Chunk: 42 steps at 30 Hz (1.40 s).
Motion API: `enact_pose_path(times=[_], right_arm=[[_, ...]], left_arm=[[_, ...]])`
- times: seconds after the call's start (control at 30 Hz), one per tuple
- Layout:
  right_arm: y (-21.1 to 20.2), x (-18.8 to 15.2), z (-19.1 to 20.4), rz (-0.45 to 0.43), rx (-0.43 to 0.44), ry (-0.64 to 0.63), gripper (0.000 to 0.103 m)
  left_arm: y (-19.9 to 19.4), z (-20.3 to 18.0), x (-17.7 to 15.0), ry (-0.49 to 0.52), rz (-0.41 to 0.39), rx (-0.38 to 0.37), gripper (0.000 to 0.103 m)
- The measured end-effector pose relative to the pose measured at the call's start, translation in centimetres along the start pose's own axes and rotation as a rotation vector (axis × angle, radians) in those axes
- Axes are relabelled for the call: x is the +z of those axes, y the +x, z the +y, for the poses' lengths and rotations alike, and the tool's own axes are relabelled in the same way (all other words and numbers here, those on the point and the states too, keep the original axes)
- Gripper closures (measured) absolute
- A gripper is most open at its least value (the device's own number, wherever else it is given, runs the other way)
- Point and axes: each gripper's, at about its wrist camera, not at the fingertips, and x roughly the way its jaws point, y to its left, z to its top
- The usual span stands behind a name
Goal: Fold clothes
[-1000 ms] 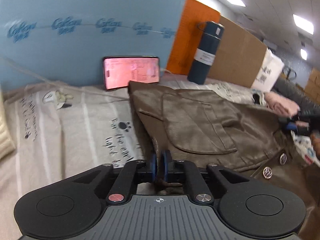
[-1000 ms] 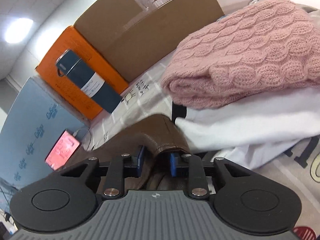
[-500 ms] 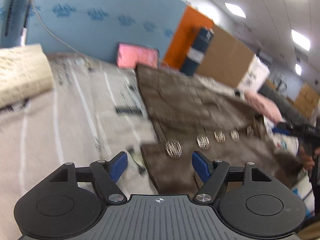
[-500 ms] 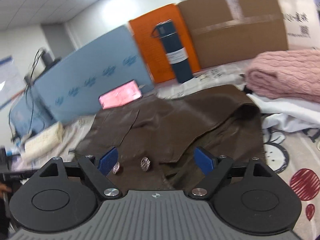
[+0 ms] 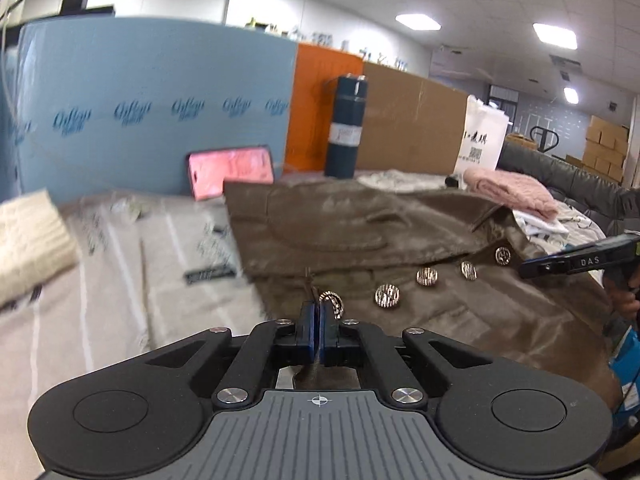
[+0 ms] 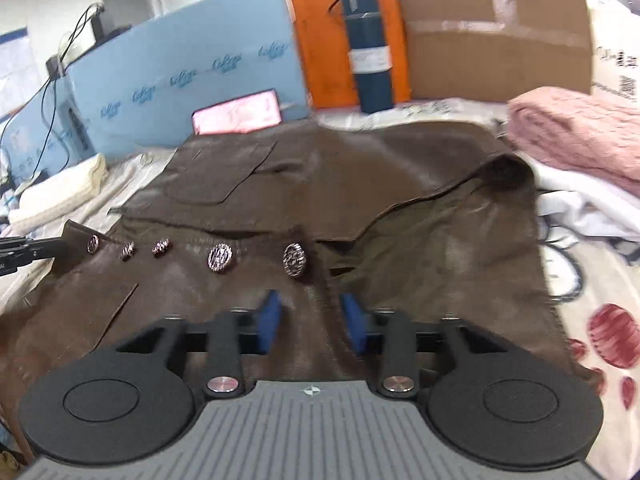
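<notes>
A brown leather-like garment (image 5: pixel 360 232) with a row of silver buttons (image 5: pixel 387 295) lies spread on the printed bed sheet (image 5: pixel 120 280). My left gripper (image 5: pixel 319 330) is shut on the garment's near left edge, beside the nearest button. In the right wrist view the same garment (image 6: pixel 304 184) fills the middle, its buttons (image 6: pixel 219 258) in a row. My right gripper (image 6: pixel 311 322) is open, its blue pads (image 6: pixel 269 320) straddling the garment's near edge, right of the button row. The right gripper also shows in the left wrist view (image 5: pixel 576 260).
A folded pink sweater (image 6: pixel 576 136) on white clothes (image 6: pixel 580 208) lies at the right. A folded cream knit (image 5: pixel 28 240) lies at the left. A phone (image 5: pixel 232 170), a dark bottle (image 5: pixel 346 126), blue, orange and cardboard panels stand behind.
Both grippers let go of the garment's far edge and came back to its near edge. The left gripper has shut on the near edge. The right gripper's jaws have narrowed but stay open.
</notes>
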Motion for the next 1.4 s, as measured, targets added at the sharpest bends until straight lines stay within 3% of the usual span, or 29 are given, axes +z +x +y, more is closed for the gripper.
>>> enact_pose_path(times=[0.07, 0.17, 0.37, 0.43, 0.47, 0.5, 0.53, 0.57, 0.6, 0.7, 0.8, 0.93, 1.13, 1.27, 1.4], right_arm=[[-1.0, -0.1, -0.5, -0.048, -0.018, 0.011, 0.097], [-2.0, 0.0, -1.0, -0.109, -0.040, 0.029, 0.097], [-1.3, -0.2, -1.8, -0.071, -0.081, 0.024, 0.096], [-1.4, -0.8, -1.7, -0.061, -0.115, -0.007, 0.080], [-1.6, -1.2, -1.7, -0.066, -0.134, -0.016, 0.053], [-1.8, -1.5, -1.7, -0.079, -0.154, -0.024, 0.031], [-2.1, -1.9, -1.8, -0.093, -0.179, -0.033, 0.023], [-2.4, -2.3, -1.7, -0.107, -0.210, -0.045, 0.016], [-2.7, -2.6, -1.8, -0.120, -0.237, -0.053, 0.015], [-4.2, -3.5, -2.3, -0.167, -0.278, -0.056, 0.011], [-6.2, -4.2, -2.7, -0.225, -0.274, -0.068, 0.004], [-8.3, -5.1, -2.6, -0.253, -0.294, -0.125, 0.000], [-11.4, -7.0, -1.3, -0.211, -0.229, -0.241, 0.000], [-12.1, -8.6, 0.6, -0.105, -0.222, -0.375, 0.000], [-10.6, -9.7, 1.6, 0.014, -0.306, -0.500, 0.000]], left_arm=[[0.5, -0.2, 0.7, 0.012, -0.021, 0.003, 0.103], [1.7, -0.4, 1.5, 0.033, -0.021, 0.017, 0.103], [4.8, 0.0, 0.9, 0.072, 0.116, 0.076, 0.101], [4.8, 0.3, 0.9, 0.060, 0.120, 0.091, 0.096], [4.6, 0.4, 1.0, 0.054, 0.117, 0.094, 0.093], [4.3, 0.6, 1.0, 0.049, 0.105, 0.101, 0.083], [4.0, 0.7, 1.0, 0.045, 0.086, 0.115, 0.075], [3.5, 0.8, 0.9, 0.040, 0.065, 0.132, 0.053], [2.8, 0.8, 0.9, 0.037, 0.033, 0.146, 0.034], [0.3, 0.4, 0.6, 0.070, -0.075, 0.159, 0.022], [-2.1, -0.4, 0.4, 0.116, -0.128, 0.141, 0.011], [-4.8, -1.9, 0.2, 0.174, -0.145, 0.049, 0.008], [-8.6, -5.5, -1.6, 0.412, -0.081, -0.169, 0.008], [-9.2, -7.5, -2.9, 0.552, 0.018, -0.216, 0.007], [-8.2, -9.2, -3.8, 0.672, 0.063, -0.173, 0.007]])
